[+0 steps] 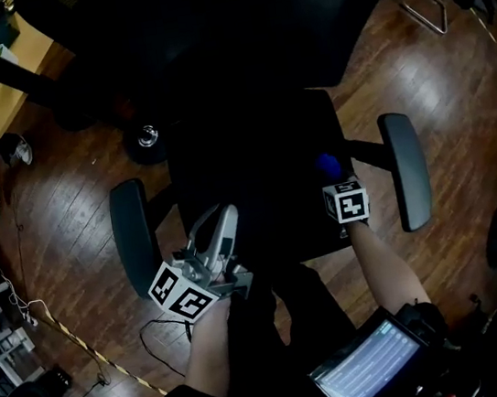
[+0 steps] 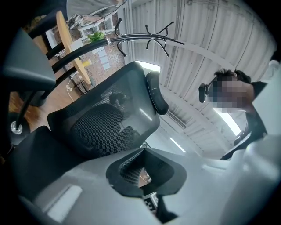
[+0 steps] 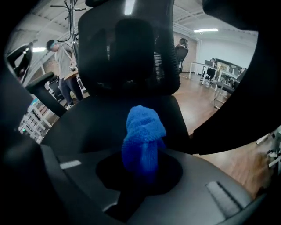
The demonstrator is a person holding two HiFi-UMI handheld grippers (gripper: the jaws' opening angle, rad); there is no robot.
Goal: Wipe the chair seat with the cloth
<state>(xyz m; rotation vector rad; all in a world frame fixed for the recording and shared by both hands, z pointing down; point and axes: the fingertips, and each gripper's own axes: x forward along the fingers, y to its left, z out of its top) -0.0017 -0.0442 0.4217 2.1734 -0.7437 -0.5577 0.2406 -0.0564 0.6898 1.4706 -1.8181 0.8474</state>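
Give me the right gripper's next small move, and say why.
Probably lower the right gripper until the blue cloth presses flat on the chair seat. Its jaws are clamped on the cloth, which sticks out over the dark seat; contact with the seat cannot be confirmed yet.

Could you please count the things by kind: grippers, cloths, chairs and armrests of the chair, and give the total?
Grippers: 2 (left gripper, right gripper)
Blue cloth: 1
Office chair: 1
Armrests: 2
Total: 6
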